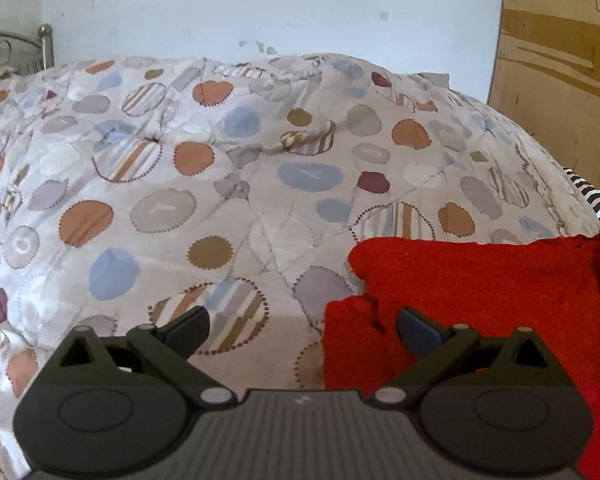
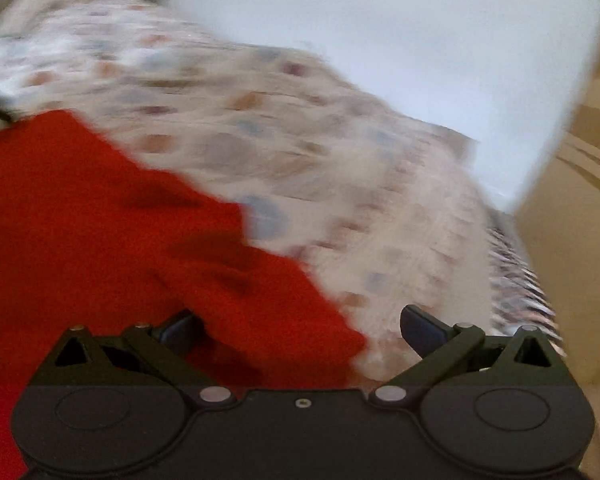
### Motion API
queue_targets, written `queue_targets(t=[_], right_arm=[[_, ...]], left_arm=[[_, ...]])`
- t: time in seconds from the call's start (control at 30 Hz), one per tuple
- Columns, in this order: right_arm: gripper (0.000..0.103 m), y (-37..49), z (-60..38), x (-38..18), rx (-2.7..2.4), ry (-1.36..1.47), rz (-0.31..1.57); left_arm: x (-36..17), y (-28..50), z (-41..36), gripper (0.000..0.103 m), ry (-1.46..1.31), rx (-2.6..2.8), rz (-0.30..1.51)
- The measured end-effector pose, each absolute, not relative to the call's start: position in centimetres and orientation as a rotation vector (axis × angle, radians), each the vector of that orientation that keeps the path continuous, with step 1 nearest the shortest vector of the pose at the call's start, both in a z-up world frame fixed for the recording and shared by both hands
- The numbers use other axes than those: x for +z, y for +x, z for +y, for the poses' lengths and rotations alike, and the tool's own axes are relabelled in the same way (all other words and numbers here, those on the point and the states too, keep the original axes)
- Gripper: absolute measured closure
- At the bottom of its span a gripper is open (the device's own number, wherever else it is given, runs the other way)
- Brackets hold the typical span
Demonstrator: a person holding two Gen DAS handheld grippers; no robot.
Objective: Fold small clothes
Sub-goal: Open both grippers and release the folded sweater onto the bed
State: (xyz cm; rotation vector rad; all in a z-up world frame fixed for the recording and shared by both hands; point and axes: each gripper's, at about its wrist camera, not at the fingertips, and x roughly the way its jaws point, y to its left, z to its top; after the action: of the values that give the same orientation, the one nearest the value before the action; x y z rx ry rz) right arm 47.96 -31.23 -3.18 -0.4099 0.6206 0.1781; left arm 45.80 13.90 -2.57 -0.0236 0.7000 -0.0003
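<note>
Fleece was the job: a small red garment [image 1: 480, 300] lay on the spotted quilt [image 1: 180, 184], near the bed's right side, and I had not yet taken hold of it. My left gripper [image 1: 302, 330] stood with its jaws wide apart and nothing between them; in its view the left fingertip [image 1: 188, 328] was over bare quilt and the right one over the garment's ragged left edge. My right gripper [image 2: 300, 330] was likewise spread and empty, with red cloth [image 2: 120, 240] bunched across its left fingertip and the right fingertip [image 2: 420, 328] over quilt. That view was smeared by motion, so I could not tell whether cloth was touching the pad.

To do the step well, I judged each gripper should close on a clean edge or corner, a single layer if possible, since thick pile bunches and slips. Lifting both ends evenly would keep the fold square.

As for containers, I saw no basket, box or drawer, only wooden furniture [image 1: 560, 72] at the far right.
</note>
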Motion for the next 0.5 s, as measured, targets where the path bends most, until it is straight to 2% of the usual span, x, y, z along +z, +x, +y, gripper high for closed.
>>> queue_targets(t=[0.17, 0.5], right_arm=[[0.0, 49.1, -35.3, -3.6, 0.064, -0.171, 0.699], [0.0, 45.2, -33.7, -1.2, 0.036, -0.159, 0.638]], left_arm=[[-2.1, 44.7, 13.2, 0.001, 0.004, -0.004, 0.662], [-0.1, 39.2, 10.4, 0.001, -0.046, -0.092, 0.623]])
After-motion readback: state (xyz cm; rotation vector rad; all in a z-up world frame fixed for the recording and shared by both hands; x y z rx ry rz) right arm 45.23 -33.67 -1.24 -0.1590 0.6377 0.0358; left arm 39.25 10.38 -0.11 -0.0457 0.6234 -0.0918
